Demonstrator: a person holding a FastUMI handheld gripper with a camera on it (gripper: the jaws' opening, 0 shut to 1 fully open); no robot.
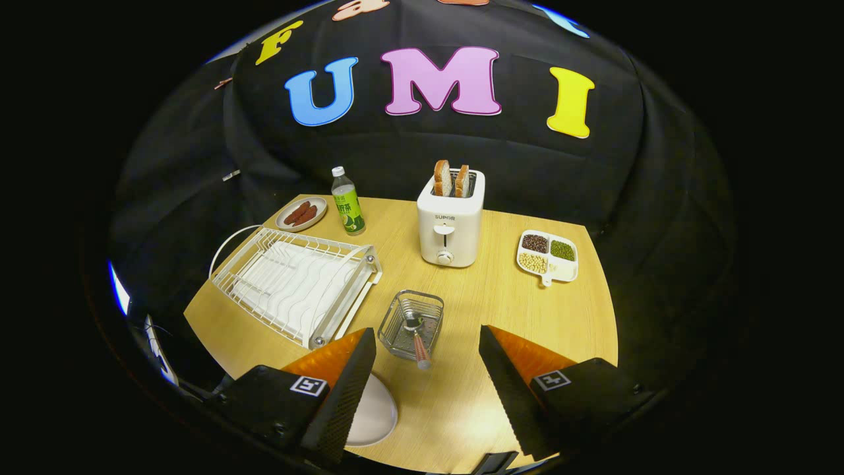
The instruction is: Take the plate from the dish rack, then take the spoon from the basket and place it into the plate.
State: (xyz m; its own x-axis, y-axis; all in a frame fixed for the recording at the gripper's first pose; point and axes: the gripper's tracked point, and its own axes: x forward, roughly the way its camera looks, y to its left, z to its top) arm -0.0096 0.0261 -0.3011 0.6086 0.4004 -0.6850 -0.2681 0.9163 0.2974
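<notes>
Hand-held gripper fingers apart above table; spoon in basket; toaster marked SUPOR

The white toaster at the back of the wooden table carries the brand name SUPOR in small dark capitals on its front. The green label on the bottle has printing too small to make out.

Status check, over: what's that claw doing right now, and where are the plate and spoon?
Gripper open, empty. Plate on table beside one finger, off the dish rack. Spoon in basket, just ahead. Path clear.
</notes>
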